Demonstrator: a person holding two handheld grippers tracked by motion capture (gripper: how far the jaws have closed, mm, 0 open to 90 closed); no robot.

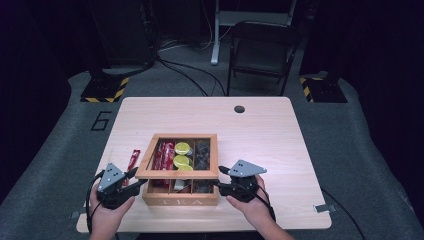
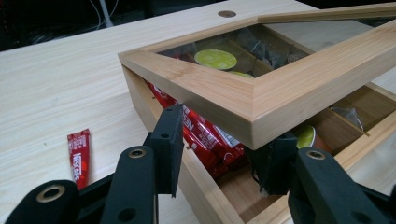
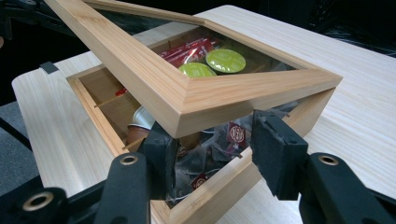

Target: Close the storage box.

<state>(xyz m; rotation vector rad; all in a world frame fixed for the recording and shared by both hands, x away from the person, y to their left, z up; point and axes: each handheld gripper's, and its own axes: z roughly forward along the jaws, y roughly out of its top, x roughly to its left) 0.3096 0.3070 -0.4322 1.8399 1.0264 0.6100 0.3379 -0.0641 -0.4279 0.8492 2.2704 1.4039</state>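
My tea box sits near the desk's front edge, its glass lid half raised. My 2 hand-held grippers, left and right, clamp the lid's front corners. Beside the box lies 1 stray red sachet, not yet packed.

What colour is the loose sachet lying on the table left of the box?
Red with white lettering; the sachet shows best in the left gripper view.

Red sachet flat on wooden table, left of frame centre, also lower left in left gripper view. Round hole in tabletop near far edge. Black folding chair top centre-right. Yellow-black striped floor plates upper left, upper right.
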